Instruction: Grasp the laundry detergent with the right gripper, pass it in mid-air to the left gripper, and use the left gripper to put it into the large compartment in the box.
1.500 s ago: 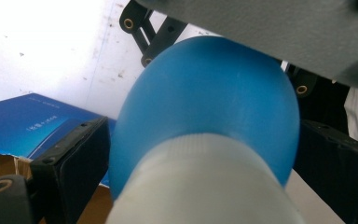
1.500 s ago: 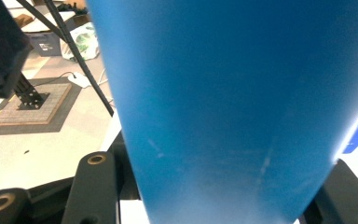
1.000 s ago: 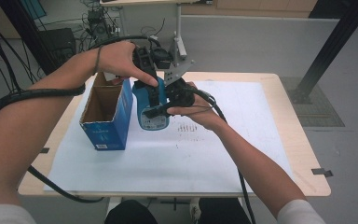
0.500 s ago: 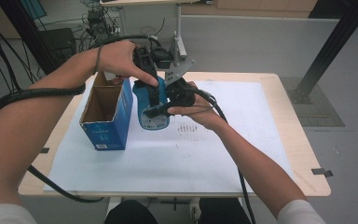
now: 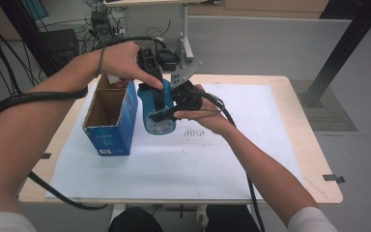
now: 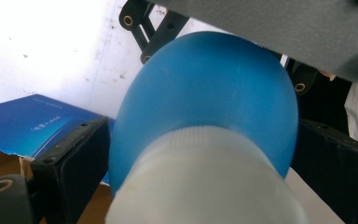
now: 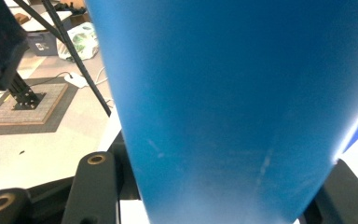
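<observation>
1 blue bottle (image 5: pixel 157 112), 1 open blue box (image 5: pixel 110 120), 2 tongs, 1 table (image 5: pixel 314 159)

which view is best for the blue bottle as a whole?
High view: the blue bottle shows whole, held above the table beside the open blue box, both grippers on it. The left gripper view gives a close look at its white cap end and shoulder between the jaws; the right gripper view shows just its blue body.

Grey floor (image 5: pixel 280 43), wooden table (image 5: pixel 314 159) under white paper (image 5: pixel 251 145), black post (image 5: pixel 343 48) behind
</observation>
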